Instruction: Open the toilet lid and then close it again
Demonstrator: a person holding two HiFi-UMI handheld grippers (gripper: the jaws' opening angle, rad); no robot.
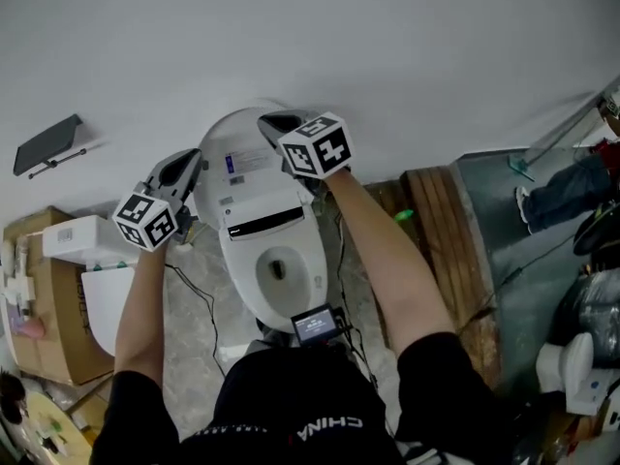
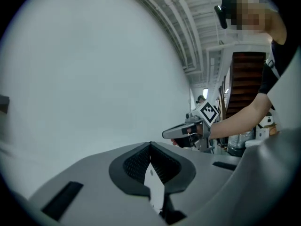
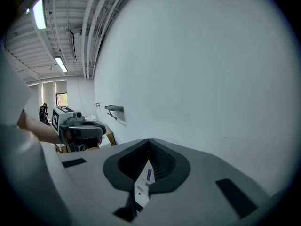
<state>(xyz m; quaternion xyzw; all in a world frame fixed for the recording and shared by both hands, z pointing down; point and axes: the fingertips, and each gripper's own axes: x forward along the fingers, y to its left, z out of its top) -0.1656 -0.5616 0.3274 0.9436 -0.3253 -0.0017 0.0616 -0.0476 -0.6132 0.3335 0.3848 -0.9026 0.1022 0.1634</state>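
Seemingly the opening step is done: the grey left gripper [image 1: 190,159], jaws pressed together on nothing, sits beside the upright white plastic toilet lid [image 1: 254,172] (near the pale wall [image 1: 387,46]). The right gripper [image 1: 271,120], likewise closed, is at the lid's top rim. Next, tip it forward gently. Whether either tip touches is unclear.

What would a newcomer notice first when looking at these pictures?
A white ceramic toilet stands in the middle, its white oval lid raised toward the pale wall. The left gripper, with a black-and-white marker cube, is beside the lid's left edge, the right gripper at its top; the fingers of both are shut.
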